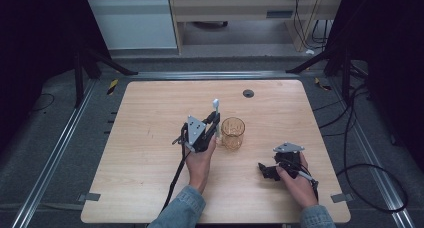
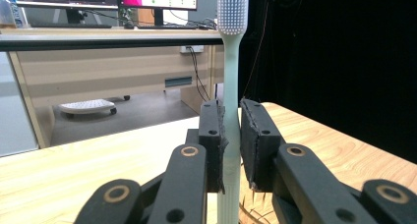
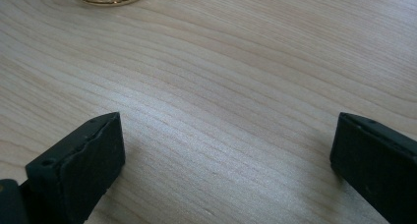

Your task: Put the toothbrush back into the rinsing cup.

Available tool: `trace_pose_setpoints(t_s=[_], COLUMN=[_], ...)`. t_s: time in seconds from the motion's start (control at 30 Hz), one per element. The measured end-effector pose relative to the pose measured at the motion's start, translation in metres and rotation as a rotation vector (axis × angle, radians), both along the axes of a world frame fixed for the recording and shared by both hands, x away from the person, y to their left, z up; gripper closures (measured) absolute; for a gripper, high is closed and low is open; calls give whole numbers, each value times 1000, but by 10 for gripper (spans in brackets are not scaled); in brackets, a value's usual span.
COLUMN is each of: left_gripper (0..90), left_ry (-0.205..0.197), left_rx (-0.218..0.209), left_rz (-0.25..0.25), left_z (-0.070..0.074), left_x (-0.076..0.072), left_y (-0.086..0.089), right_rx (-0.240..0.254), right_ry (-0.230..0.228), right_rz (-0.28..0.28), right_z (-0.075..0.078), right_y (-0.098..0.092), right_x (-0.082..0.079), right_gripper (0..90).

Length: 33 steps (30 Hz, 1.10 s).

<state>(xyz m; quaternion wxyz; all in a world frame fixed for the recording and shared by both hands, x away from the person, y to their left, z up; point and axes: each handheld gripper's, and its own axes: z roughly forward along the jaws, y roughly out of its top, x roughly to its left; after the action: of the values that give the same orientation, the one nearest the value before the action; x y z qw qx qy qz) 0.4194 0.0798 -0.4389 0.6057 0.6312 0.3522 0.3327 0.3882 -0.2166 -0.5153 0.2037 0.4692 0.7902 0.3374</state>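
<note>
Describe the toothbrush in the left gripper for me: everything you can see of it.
The toothbrush is pale mint green, plastic by its look, with a slim flat handle widening toward the bottom and a rounded head of fine white bristles at the top. It stands upright, head up, clamped at mid-handle between the pads of the left gripper. In the high view it stands just left of the amber glass cup, its head above the rim. Whether its lower end touches the table or the cup cannot be told.

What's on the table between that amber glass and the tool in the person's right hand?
Nothing: in the high view, bare wood runs from the amber glass to the right tool. The right gripper view shows the same bare table ahead of its open jaws.
</note>
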Motion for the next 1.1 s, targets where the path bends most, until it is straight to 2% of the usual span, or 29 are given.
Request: trace_pose_setpoints(t_s=[0.3, 0.63, 1.1], left_gripper=[792, 791, 791], left_ry=[17, 33, 48], left_rx=[-6, 15, 30], left_rz=[-5, -10, -16], left_z=[-10, -19, -22], left_x=[-1, -2, -1], left_y=[3, 3, 2], right_rx=[0, 1, 1], right_ry=[1, 1, 1], right_rz=[-1, -2, 0], right_z=[0, 0, 0], right_y=[0, 0, 0], right_x=[0, 0, 0], right_gripper=[3, 3, 4])
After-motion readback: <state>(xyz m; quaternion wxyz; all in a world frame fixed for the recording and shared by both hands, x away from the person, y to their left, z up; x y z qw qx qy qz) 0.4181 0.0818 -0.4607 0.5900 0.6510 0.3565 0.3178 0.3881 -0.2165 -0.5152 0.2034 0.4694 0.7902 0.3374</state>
